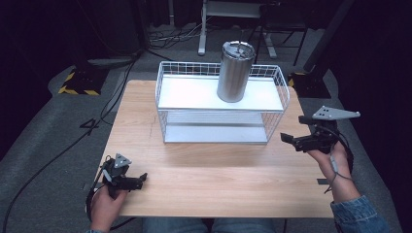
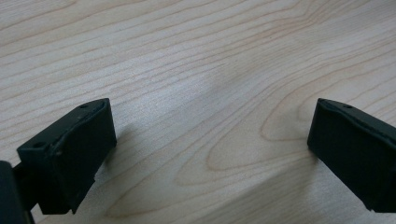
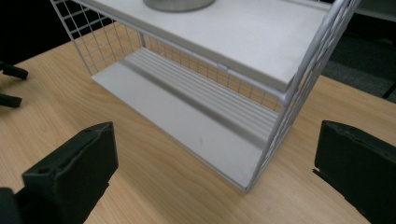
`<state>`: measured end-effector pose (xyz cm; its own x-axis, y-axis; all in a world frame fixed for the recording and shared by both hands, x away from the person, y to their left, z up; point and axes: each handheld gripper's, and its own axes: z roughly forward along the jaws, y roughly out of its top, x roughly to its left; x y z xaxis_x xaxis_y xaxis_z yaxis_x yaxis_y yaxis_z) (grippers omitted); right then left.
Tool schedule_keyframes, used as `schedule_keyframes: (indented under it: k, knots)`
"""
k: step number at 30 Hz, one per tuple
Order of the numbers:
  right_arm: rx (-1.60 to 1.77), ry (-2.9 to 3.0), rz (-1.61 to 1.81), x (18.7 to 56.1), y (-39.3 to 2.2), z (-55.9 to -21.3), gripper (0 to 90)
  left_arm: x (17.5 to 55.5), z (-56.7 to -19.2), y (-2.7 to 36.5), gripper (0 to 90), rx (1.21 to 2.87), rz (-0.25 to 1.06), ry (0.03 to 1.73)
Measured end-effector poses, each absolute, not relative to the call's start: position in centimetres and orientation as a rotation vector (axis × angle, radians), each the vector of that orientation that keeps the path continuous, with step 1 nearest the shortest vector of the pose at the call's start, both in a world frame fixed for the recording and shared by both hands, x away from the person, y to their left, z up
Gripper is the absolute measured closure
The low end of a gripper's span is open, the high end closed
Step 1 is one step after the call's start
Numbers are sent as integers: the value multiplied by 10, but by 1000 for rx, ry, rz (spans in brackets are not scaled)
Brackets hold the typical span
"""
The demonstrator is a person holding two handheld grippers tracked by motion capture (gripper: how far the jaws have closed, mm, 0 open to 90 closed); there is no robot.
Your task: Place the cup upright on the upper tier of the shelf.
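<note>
From my right gripper (image 3: 215, 163), jaws apart near the rack's (image 1: 165, 92) corner, the steel tumbler (image 1: 234, 73) is cut off at its base; it stands upright, lidded, on the rack's upper shelf. My left gripper (image 2: 210, 154) gapes over bare table (image 1: 214, 184).

Black-and-yellow striped base (image 1: 77, 81) and cables (image 1: 172, 36) lie on grey floor (image 1: 39, 131)
</note>
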<state>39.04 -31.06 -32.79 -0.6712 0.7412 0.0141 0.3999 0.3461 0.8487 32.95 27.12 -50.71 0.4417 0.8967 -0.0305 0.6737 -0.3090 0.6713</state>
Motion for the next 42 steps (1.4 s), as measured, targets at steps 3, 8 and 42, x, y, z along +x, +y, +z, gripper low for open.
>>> schedule_keyframes:
  k: [3,8,42]
  knots:
    - [1013,2247,1234,390,-312,-338,0,329,-507,271,15,2082,470,1312]
    - [1053,2263,1213,388,-315,-363,0,329,-507,271,15,2082,469,1312]
    - [1212,2365,1055,377,-327,-476,0,329,-507,271,15,2082,469,1312]
